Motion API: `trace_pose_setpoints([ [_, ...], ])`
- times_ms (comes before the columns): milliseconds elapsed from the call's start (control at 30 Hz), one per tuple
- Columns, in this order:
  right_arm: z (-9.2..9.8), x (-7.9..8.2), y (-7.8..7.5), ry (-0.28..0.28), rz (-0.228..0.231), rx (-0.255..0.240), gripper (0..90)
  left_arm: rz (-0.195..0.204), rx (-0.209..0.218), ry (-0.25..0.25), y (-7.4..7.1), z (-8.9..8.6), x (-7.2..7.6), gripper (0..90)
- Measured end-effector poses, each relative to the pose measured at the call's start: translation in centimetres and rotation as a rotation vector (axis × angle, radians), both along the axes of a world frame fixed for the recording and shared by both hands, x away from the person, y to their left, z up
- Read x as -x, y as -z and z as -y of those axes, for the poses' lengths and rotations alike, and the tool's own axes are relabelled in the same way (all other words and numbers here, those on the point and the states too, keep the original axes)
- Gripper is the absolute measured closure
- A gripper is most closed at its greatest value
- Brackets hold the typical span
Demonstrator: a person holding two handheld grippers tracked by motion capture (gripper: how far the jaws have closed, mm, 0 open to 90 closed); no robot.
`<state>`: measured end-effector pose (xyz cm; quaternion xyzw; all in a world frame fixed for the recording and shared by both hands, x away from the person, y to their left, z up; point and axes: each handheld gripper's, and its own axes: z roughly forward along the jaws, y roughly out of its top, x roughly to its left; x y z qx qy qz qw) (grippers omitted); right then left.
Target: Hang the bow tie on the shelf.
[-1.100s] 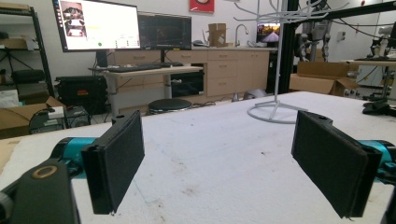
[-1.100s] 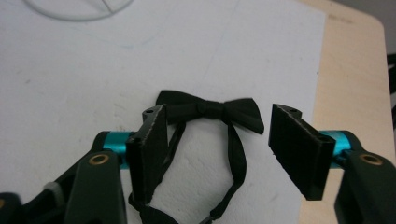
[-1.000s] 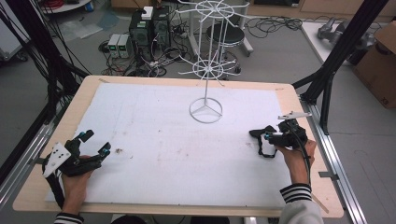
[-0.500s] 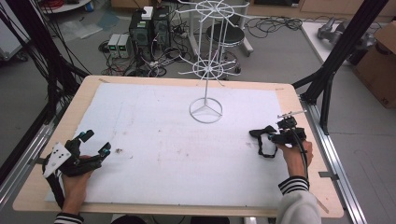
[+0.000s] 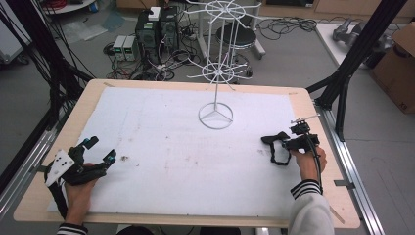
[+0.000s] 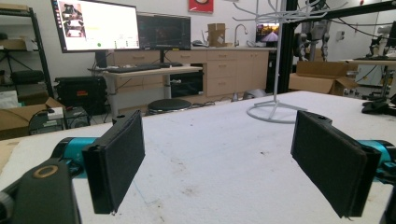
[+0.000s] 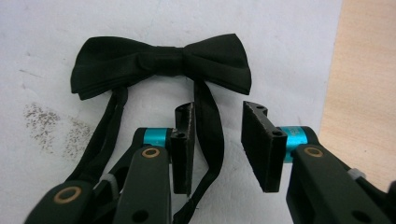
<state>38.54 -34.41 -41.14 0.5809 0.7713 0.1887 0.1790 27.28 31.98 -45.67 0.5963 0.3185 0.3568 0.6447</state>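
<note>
A black bow tie [image 7: 161, 60] lies flat on the white mat, its thin strap [image 7: 208, 135] looping back toward me. My right gripper [image 7: 217, 112] is open just behind the bow, and the strap runs between its jaws, close to the left pad [image 7: 183, 140]. From above, the bow tie [image 5: 272, 139] and my right gripper [image 5: 288, 144] sit near the mat's right edge. My left gripper [image 5: 100, 149] rests wide open at the near left with nothing between its pads. In the left gripper view its jaws [image 6: 219, 135] frame bare mat.
A white wire stand [image 5: 215, 116] with spoked tiers rises from a ring base at the mat's far middle; its base [image 6: 273, 112] lies ahead of my left gripper. The wooden table edge [image 7: 369, 70] lies right of the bow tie. Black frame posts flank the table.
</note>
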Motion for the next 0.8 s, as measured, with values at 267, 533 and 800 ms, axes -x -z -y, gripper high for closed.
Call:
trace_pose_setpoints([
  [267, 0.33, -0.4, 0.21, -0.007, -0.04, -0.039, 70.0, -0.001, 0.005, -0.001, 0.0, 0.01, -0.01, 17.7],
  [533, 0.43, -0.56, 0.45, 0.003, -0.07, -0.04, 85.3, -0.001, 0.005, -0.001, 0.0, 0.01, -0.01, 17.7],
  [800, 0.25, -0.41, 0.15, 0.011, -0.057, -0.033, 88.6, -0.001, 0.007, -0.001, 0.01, 0.01, -0.02, 17.7],
])
